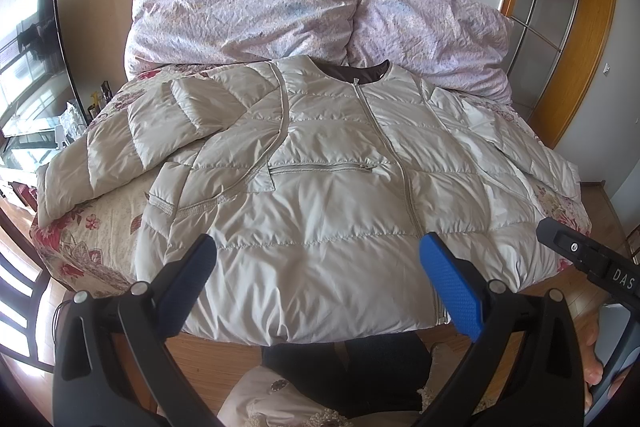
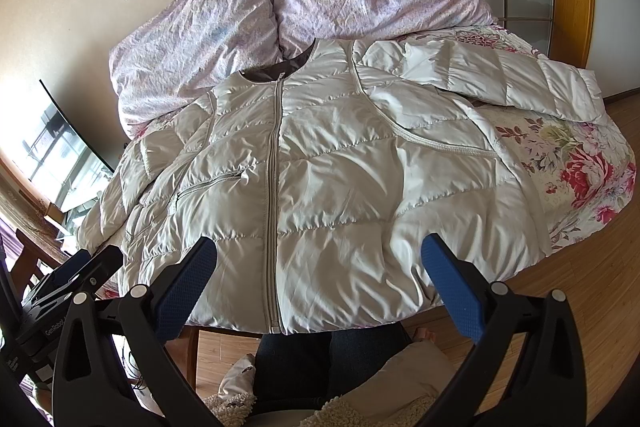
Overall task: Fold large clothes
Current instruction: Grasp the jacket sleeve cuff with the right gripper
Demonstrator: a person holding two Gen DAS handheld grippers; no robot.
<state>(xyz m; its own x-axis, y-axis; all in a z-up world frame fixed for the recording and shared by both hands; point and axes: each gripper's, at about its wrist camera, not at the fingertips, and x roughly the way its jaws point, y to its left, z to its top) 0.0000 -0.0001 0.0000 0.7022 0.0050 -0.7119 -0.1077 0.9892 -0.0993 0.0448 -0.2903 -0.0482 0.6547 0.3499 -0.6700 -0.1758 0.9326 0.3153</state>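
Observation:
A large pale grey quilted puffer jacket (image 1: pixel 320 195) lies face up, zipped, on a floral-covered bed; it also shows in the right wrist view (image 2: pixel 332 179). Its left sleeve (image 1: pixel 132 143) is bent back on itself at the left. Its right sleeve (image 2: pixel 500 79) stretches out to the right. My left gripper (image 1: pixel 318 267) is open and empty above the jacket's hem. My right gripper (image 2: pixel 320 267) is open and empty above the hem near the zip. The right gripper's body (image 1: pixel 592 259) shows at the right of the left wrist view.
Two lilac pillows (image 1: pixel 248 3) lean against the wall behind the jacket. The floral bedspread (image 2: pixel 576 167) shows at the bed's right side. A TV (image 1: pixel 28 47) and cluttered stand sit at left. Wooden floor (image 2: pixel 580 287) and the person's legs are below the hem.

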